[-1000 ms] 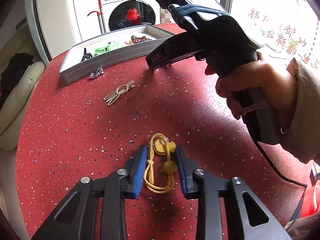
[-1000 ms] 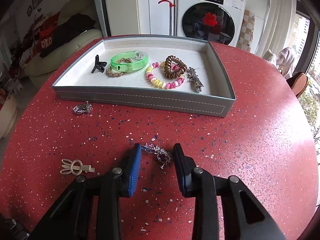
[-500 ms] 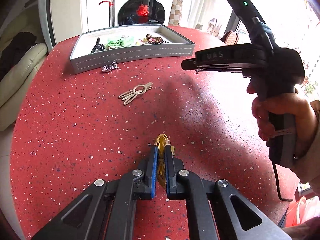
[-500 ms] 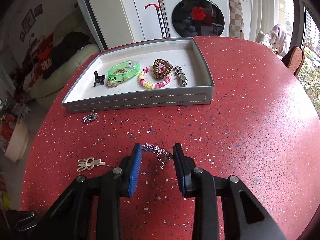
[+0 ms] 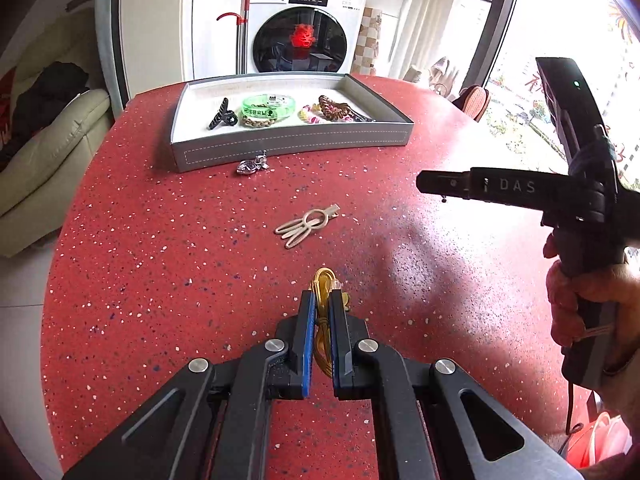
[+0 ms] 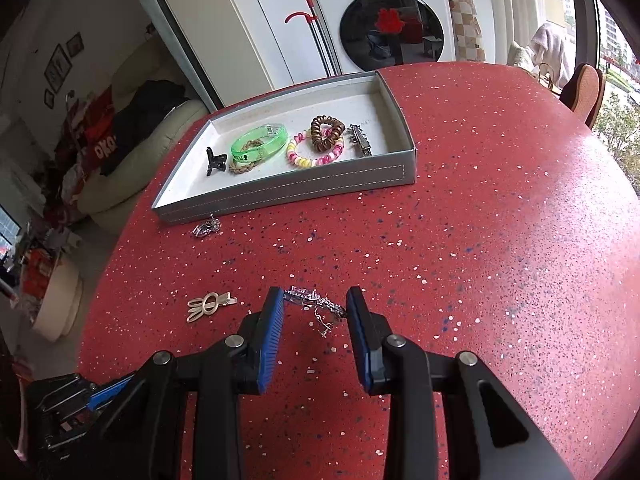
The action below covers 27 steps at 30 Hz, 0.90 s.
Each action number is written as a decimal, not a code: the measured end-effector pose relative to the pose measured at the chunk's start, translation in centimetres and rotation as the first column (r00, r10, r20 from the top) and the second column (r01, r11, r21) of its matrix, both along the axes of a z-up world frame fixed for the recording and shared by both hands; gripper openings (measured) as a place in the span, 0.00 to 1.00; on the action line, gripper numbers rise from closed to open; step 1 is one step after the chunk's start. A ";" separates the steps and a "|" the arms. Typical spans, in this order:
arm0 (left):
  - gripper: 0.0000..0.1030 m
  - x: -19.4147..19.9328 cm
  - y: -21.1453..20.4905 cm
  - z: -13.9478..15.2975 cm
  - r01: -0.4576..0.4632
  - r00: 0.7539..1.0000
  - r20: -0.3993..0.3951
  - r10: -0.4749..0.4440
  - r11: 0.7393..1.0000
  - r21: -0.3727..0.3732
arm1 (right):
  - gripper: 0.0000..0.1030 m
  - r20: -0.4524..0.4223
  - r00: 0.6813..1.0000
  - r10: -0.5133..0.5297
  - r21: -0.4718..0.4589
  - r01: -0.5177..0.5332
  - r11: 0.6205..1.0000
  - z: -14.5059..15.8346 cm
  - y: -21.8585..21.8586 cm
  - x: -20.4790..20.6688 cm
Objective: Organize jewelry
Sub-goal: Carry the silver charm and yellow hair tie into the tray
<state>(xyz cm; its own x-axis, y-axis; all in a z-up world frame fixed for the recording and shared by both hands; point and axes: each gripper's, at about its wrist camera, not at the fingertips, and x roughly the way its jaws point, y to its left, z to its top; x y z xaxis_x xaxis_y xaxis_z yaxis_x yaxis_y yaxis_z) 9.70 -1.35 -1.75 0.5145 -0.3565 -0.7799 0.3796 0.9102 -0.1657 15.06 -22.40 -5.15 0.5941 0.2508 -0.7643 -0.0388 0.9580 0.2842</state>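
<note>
Since a second ago the left tongs [image 5: 320, 300] have clamped tight on the yellow hair tie [image 5: 322, 322] above the red desk [image 5: 160, 280]. Right tongs [image 6: 315, 300] (partly spread) grip a silver clip [image 6: 314, 299]; the grey tray [image 6: 288, 190] sits far.

You have 1 tray [image 6: 288, 194] holding 6 pieces mid-frame, 2 clips, beige [image 6: 210, 305] and silver [image 6: 206, 227], loose at left, and 2 grippers [image 5: 322, 312] [image 6: 315, 312] at bottom, each carrying 1 piece.
</note>
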 end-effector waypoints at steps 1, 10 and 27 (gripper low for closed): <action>0.24 0.3 0.2 0.1 -0.005 1.000 0.000 0.005 1.000 -0.003 | 0.34 0.000 1.000 0.000 0.003 0.000 1.000 0.1 0.0 -0.2; 0.24 2.6 1.4 1.1 -0.051 0.998 0.026 0.051 0.999 -0.008 | 0.34 0.006 1.000 -0.011 0.010 0.011 1.000 1.0 -0.6 -0.3; 0.24 8.5 1.5 3.5 -0.084 0.991 0.108 0.084 0.996 -0.001 | 0.34 0.055 0.998 0.005 -0.028 -0.003 1.000 4.4 -0.3 3.3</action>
